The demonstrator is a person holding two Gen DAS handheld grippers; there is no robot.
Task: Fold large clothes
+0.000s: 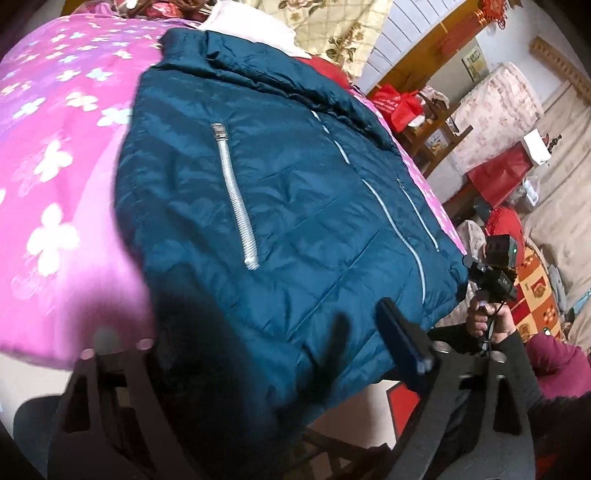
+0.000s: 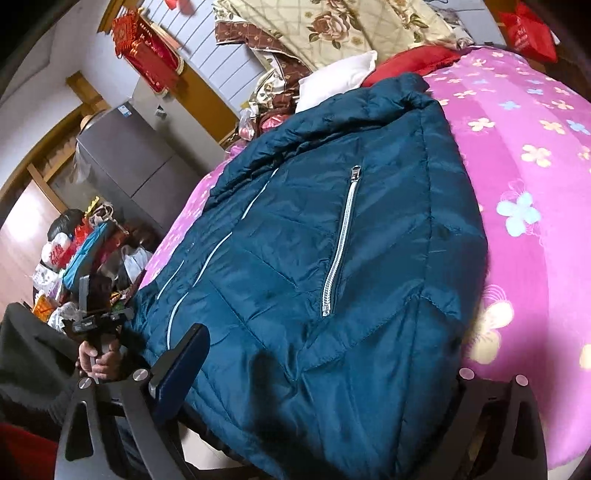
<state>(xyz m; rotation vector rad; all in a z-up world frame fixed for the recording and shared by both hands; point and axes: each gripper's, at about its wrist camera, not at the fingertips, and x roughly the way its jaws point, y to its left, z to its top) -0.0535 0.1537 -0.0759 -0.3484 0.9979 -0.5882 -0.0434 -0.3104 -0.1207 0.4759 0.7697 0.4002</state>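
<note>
A large teal puffer jacket (image 1: 295, 206) lies front up on a pink flowered bedspread (image 1: 55, 166), collar far, hem toward me, with silver pocket zips. It also shows in the right wrist view (image 2: 332, 240). My left gripper (image 1: 258, 343) is open with its jaws wide apart over the hem near the jacket's left corner; its left finger is hidden under the cloth. My right gripper (image 2: 325, 373) is open over the hem at the right corner, one finger (image 2: 184, 365) showing. The right gripper (image 1: 491, 280) also shows in the left wrist view, and the left gripper (image 2: 99, 314) in the right wrist view.
Pillows and a flowered quilt (image 2: 332, 29) are piled at the head of the bed. A grey fridge (image 2: 122, 155) and bags (image 2: 74, 251) stand to the left of the bed. Red bags (image 1: 498, 173) and a sofa (image 1: 498, 107) stand to the right.
</note>
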